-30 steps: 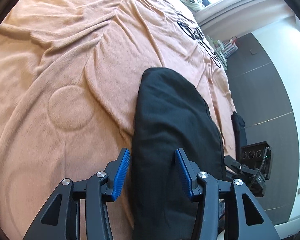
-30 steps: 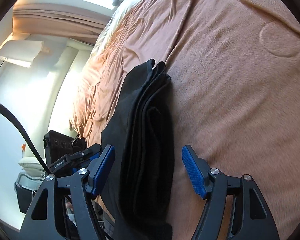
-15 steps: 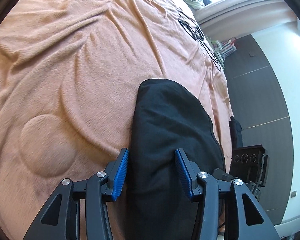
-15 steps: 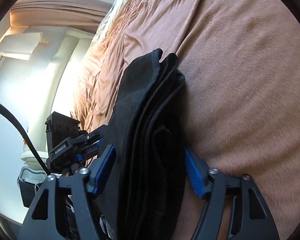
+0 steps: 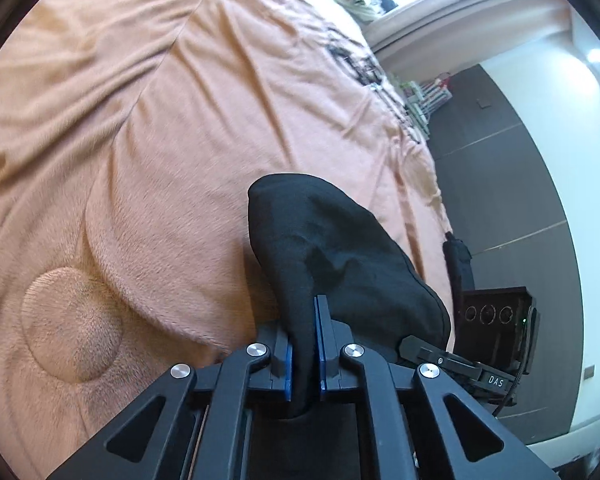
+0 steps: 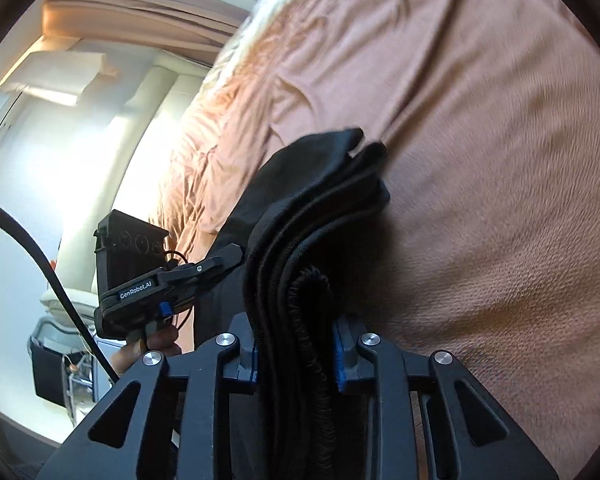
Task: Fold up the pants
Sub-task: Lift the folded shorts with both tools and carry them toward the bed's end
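The black pants (image 5: 340, 248) lie folded into a thick bundle on the peach blanket (image 5: 160, 140), near the bed's edge. My left gripper (image 5: 303, 332) is shut on one end of the bundle, with a pinch of black cloth squeezed between its blue pads. In the right wrist view the stacked layers of the pants (image 6: 308, 216) run between the blue pads of my right gripper (image 6: 296, 344). Its jaws are closing and press on the stack from both sides. The bundle's underside is hidden.
The blanket (image 6: 480, 160) spreads wide and wrinkled beyond the pants. The bed's edge drops to a dark floor (image 5: 520, 200). A hand (image 6: 148, 348) holds the other gripper's body (image 6: 140, 280) beside the bed. Pillows and a window lie at the far end.
Both grippers went from open around the bundle to closed on it. The cloth bunched up between the left pads, and the stack's end has risen a little.
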A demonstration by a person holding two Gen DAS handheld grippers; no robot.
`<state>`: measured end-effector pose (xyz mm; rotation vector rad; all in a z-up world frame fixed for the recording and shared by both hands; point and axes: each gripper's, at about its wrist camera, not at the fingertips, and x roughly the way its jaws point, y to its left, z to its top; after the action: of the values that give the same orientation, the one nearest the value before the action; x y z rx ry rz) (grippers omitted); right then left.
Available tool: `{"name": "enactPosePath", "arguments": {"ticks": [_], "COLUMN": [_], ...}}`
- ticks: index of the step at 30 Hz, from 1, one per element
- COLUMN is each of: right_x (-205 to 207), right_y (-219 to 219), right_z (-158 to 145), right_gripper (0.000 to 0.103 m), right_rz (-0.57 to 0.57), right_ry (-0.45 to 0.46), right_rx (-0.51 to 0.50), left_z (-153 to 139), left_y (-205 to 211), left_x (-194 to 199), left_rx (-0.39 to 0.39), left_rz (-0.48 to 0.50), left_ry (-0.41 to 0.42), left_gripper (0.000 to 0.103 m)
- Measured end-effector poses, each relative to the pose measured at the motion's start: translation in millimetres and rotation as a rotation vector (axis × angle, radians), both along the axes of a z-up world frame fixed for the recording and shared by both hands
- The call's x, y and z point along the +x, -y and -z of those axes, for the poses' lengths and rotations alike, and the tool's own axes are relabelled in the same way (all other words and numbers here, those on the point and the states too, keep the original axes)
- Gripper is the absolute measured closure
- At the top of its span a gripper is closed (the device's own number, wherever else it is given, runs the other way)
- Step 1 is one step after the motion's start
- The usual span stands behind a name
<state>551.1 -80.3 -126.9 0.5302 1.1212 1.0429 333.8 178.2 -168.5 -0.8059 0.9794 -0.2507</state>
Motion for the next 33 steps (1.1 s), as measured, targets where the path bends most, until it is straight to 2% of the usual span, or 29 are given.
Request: {"name": "enactPosePath", "arguments": {"ticks": [6,18,33], "right_x": [-20,-71,-151], "right_y": [4,22,88], "right_z": [-28,-77,-111], "right_gripper": [0.080,0.082,0.082], "right_rz": [0.016,0.055,0.078], "right_ry": [0.099,0.285,0.445], "right_rx": [-0.003,0.009,0.039], "left_z": [-31,-95,-165], "left_y": [6,44,107], "left_x": [-13,-43,-91], "left_rx": [0.016,0.053,0.087], "left_rz": [-0.002,0.013,0.053], "left_ry": [0.078,0.218,0.350], "left_gripper": [0.094,0.096,0.096]}}
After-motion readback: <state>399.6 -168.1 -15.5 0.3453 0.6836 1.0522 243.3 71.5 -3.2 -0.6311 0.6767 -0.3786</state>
